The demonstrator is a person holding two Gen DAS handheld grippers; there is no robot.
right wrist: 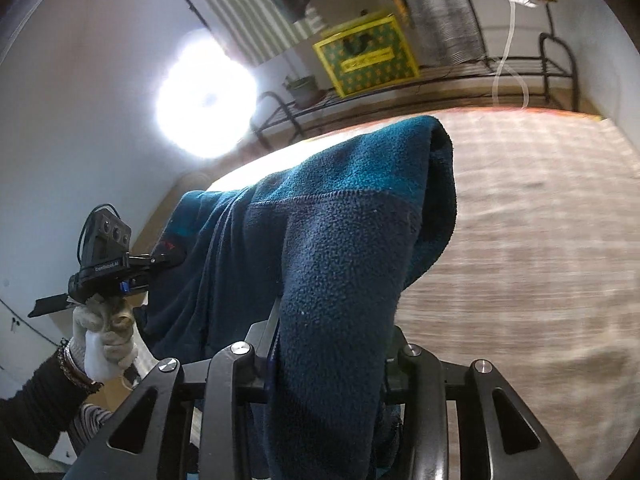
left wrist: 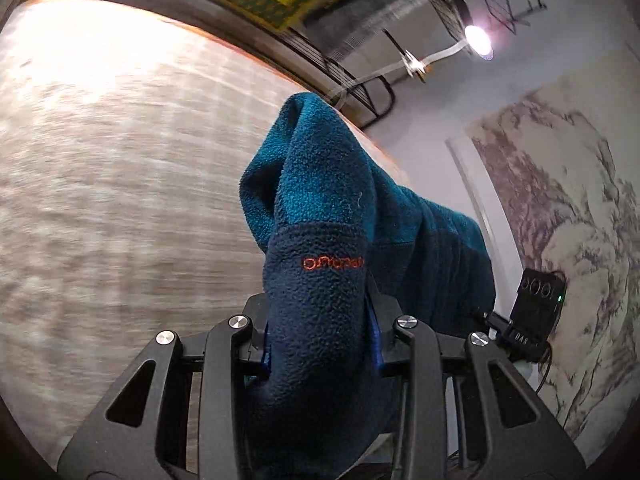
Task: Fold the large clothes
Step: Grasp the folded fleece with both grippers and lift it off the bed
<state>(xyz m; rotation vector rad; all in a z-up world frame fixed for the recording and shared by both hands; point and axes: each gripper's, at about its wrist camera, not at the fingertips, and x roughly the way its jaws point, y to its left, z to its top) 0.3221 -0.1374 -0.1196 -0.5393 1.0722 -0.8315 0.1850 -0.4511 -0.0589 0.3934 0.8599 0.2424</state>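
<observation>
Left wrist view. The left gripper (left wrist: 320,344) is clamped on a fold of the blue fleece garment (left wrist: 320,208), whose navy band carries orange embroidered lettering (left wrist: 333,263). The cloth rises from the jaws and drapes away to the right, held clear of the blurred wood-grain table (left wrist: 120,200). The other gripper's camera unit (left wrist: 536,312) shows at the right edge, before a wall painting (left wrist: 568,200). A lamp (left wrist: 478,40) shines above.

Right wrist view. The right gripper (right wrist: 332,360) likewise pinches a thick fold of the same garment (right wrist: 340,220); the pads are hidden by cloth. At left a gloved hand (right wrist: 106,336) holds the left gripper (right wrist: 104,264), apparently closed on the fleece's far edge. A yellow-green box (right wrist: 366,54) sits on a wire rack (right wrist: 480,68) behind the table.
</observation>
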